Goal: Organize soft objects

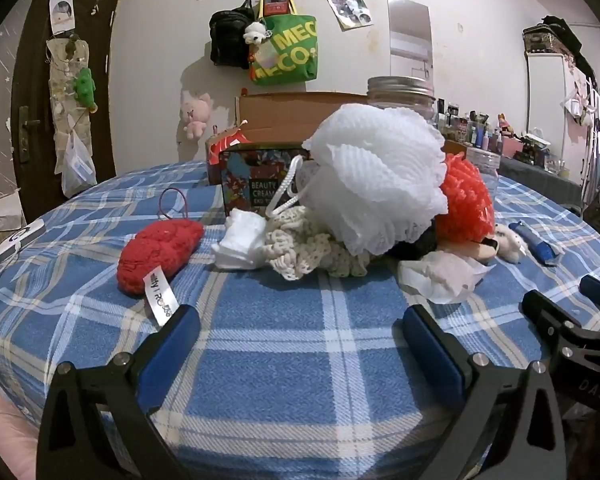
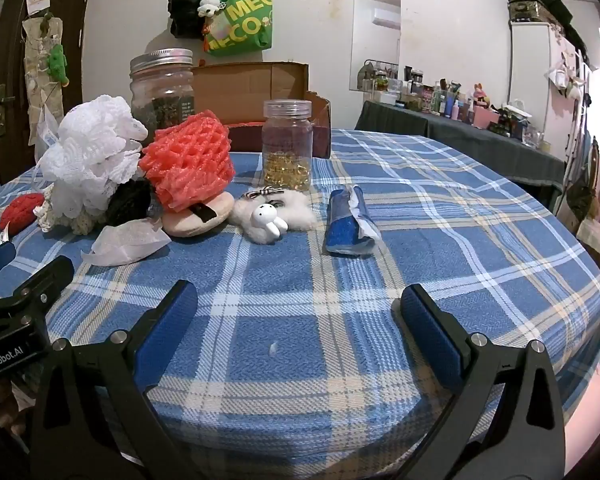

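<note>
A heap of soft things lies mid-table: a white mesh bath pouf [image 1: 374, 178] [image 2: 92, 160] on top, an orange-red foam net [image 1: 466, 204] [image 2: 188, 160] beside it, cream crochet [image 1: 308, 248], a folded white cloth [image 1: 240, 242], a black knit piece [image 2: 130, 202], a beige powder puff [image 2: 202, 216] and crumpled white tissue [image 2: 126, 242]. A red knitted pad [image 1: 160, 248] with a label lies apart to the left. A fluffy white rabbit charm [image 2: 276, 216] and a blue rolled pack [image 2: 348, 222] lie to the right. My left gripper [image 1: 300, 328] and right gripper [image 2: 298, 304] stand open over bare cloth, short of the heap.
A blue plaid cloth [image 2: 440, 208] covers the round table. Behind the heap stand a patterned tin [image 1: 256, 180], an open cardboard box [image 2: 252, 80], a large lidded jar [image 2: 162, 84] and a small jar of yellow capsules [image 2: 287, 144]. Bags hang on the far wall.
</note>
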Motion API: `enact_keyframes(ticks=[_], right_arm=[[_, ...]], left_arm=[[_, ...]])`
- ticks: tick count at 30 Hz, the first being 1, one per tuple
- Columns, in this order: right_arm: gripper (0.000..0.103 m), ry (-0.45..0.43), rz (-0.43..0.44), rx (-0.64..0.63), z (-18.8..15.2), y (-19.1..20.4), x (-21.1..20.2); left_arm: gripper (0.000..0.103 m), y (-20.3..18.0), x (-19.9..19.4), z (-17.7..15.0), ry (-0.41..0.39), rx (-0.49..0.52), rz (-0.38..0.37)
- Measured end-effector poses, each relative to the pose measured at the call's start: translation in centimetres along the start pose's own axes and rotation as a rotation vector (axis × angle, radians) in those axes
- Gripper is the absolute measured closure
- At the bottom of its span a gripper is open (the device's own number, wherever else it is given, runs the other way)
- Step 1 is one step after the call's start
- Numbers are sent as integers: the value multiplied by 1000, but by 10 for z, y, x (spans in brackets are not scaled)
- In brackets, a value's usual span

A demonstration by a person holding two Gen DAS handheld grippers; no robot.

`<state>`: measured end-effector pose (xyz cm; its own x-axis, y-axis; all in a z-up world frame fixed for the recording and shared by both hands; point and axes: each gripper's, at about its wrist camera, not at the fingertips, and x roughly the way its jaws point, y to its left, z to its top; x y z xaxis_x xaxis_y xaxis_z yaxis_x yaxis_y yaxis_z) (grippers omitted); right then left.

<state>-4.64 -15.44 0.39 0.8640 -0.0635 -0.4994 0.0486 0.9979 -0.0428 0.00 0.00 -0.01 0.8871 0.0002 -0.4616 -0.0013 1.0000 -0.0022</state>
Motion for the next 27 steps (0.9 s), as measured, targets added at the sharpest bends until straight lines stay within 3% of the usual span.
enact_keyframes(ticks=[27], right_arm=[[0,0,-2,1,0,2,-1]], left_arm=[[0,0,0,0,4,0,0]])
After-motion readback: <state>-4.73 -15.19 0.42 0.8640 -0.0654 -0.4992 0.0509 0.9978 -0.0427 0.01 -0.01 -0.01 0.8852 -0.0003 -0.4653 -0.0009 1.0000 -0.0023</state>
